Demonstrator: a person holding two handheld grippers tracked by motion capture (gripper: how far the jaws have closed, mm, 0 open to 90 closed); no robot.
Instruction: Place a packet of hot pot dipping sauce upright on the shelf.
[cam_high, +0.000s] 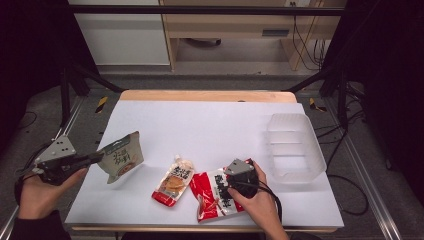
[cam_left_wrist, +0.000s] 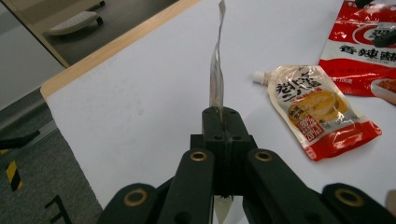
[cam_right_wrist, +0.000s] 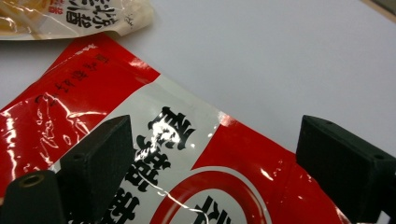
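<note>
My left gripper (cam_high: 98, 159) is lifted off the table's left edge and shut on the rim of a green and white pouch (cam_high: 121, 157). In the left gripper view that pouch (cam_left_wrist: 217, 70) stands edge-on, rising from my shut left gripper (cam_left_wrist: 223, 119). A red snack bag (cam_high: 212, 194) lies near the front edge, with my right gripper (cam_high: 231, 180) down over it. In the right gripper view my right gripper (cam_right_wrist: 219, 158) is open, and the red bag (cam_right_wrist: 187, 140) lies under its fingers (cam_right_wrist: 100, 158). A spouted cream and red pouch (cam_high: 173, 182) lies flat between the two.
A clear plastic tray (cam_high: 295, 147) stands at the right of the white table (cam_high: 210, 125). The spouted pouch (cam_left_wrist: 317, 109) and red bag (cam_left_wrist: 364, 42) lie to the right in the left gripper view. Dark frame rails run along both sides.
</note>
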